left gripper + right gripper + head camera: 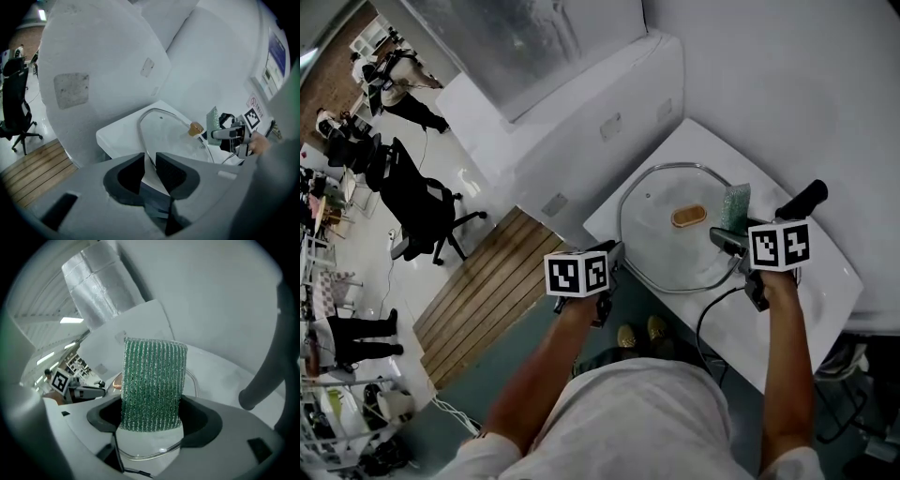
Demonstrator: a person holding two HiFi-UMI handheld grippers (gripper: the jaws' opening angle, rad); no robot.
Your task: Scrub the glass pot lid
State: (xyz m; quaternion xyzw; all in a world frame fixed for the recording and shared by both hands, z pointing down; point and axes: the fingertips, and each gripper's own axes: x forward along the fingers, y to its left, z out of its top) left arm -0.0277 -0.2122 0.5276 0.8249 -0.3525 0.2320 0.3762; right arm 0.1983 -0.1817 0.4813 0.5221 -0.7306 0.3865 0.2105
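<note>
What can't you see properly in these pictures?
Head view: parts of the glass lid's rim, behind the left gripper and right gripper.
Right gripper view: most of the lid, behind the green scrubber.
Right gripper view: a dark bar, cut off at the edge.
Every view: dirt on the lid, too faint.

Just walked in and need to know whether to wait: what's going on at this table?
A person works with two handheld grippers. The left gripper grips the rim of the round glass pot lid with a brown knob, lying on the white table. The right gripper pinches a green ribbed scrubbing pad between its fingers, by the lid's right edge.
</note>
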